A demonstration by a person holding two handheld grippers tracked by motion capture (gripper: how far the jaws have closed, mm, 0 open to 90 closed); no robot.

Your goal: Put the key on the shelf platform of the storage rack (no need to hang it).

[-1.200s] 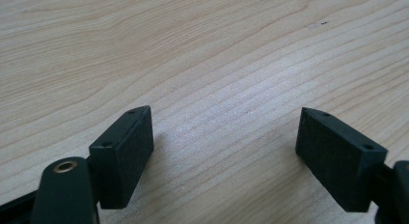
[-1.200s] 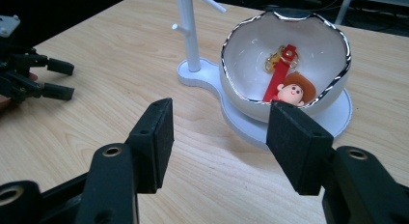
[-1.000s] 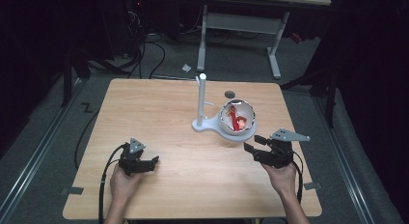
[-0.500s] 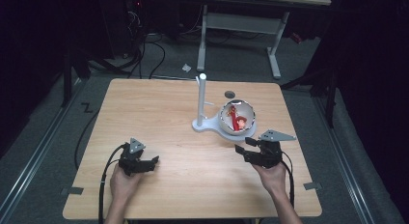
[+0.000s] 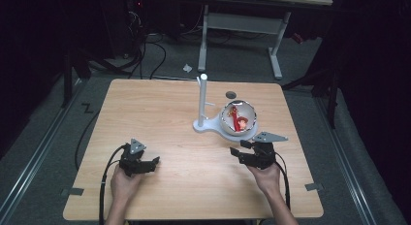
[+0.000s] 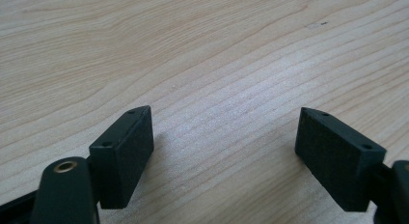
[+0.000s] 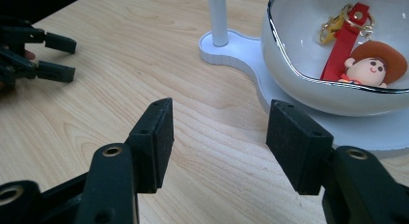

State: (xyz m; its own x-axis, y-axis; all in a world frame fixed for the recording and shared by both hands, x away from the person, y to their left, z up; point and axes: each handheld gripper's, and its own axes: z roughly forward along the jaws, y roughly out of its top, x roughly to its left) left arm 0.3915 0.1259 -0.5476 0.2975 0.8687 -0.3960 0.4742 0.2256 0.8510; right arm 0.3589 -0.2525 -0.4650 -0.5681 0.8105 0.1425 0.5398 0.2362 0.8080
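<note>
Right claw [image 7: 219, 137]: jaws spread partway, nothing between them, bare wood showing through the gap. Against the high views of a second ago it has come down toward the worktop [image 5: 160, 108] and drifted left, away from the worktop's right edge; it now sits low, just short of the white stand's base [image 7: 241, 45]. Jaw spacing unchanged over that interval.

Bowl [image 7: 308, 89], white with a silver rim, rests on that base just beyond the right jaw, apart from it. Inside lies the keychain [image 7: 369, 60]: a small figure with a brown hat on a red strap with a gold ring. The stand's upright post [image 5: 203, 96] carries nothing.

Left claw [image 6: 224, 151]: jaws wide apart, empty, low over bare wood, unmoved, well apart from the bowl.

Judgement: the descent reads as an approach; the keychain is untouched, and reaching it calls for going up over the rim
</note>
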